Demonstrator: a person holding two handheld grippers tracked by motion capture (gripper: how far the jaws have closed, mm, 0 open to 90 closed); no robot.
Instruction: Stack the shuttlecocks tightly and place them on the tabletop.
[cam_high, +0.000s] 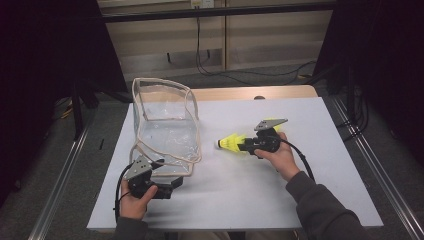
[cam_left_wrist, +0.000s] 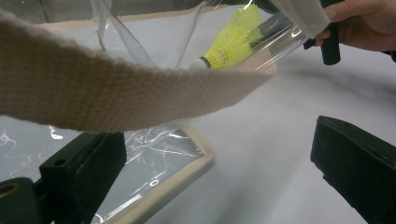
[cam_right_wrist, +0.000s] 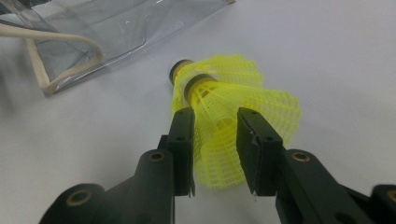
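Standing open on the white table (cam_high: 300, 200): a clear plastic bag (cam_high: 165, 125) with cream webbing trim, left gripper (cam_high: 150, 182) at its near edge, jaws spread wide around trim and plastic (not pressing). Lying just right of the bag: neon-yellow mesh shuttlecocks (cam_right_wrist: 224, 121), dark-banded at the cork, nested. Straddling their skirt: right gripper (cam_right_wrist: 215, 140), jaws partly open, grip impossible to tell.

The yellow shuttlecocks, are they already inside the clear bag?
No, the yellow shuttlecocks are outside the clear bag, above the white table to its right, between the jaws of the right claw.

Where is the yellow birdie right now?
High view: the yellow plastic shuttlecock sits between the right gripper jaws, just right of the clear plastic bag.
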